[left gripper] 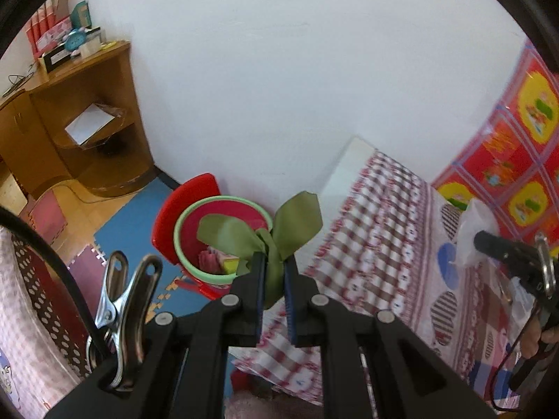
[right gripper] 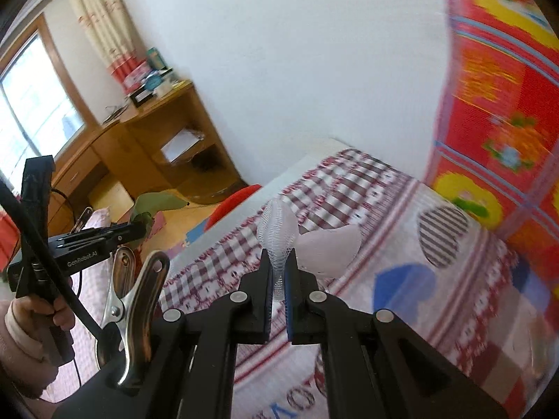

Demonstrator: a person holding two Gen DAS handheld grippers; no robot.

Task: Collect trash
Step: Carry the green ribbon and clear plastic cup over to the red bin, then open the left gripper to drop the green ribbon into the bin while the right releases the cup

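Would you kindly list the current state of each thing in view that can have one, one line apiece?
left gripper: shut on the green wrapper.
green wrapper: crumpled, held in the air near the bin.
right gripper: shut on the white foam net.
white foam net: pinched, held above the bed.
bin: open, already holding some trash.
red lid: flipped up behind the bin.
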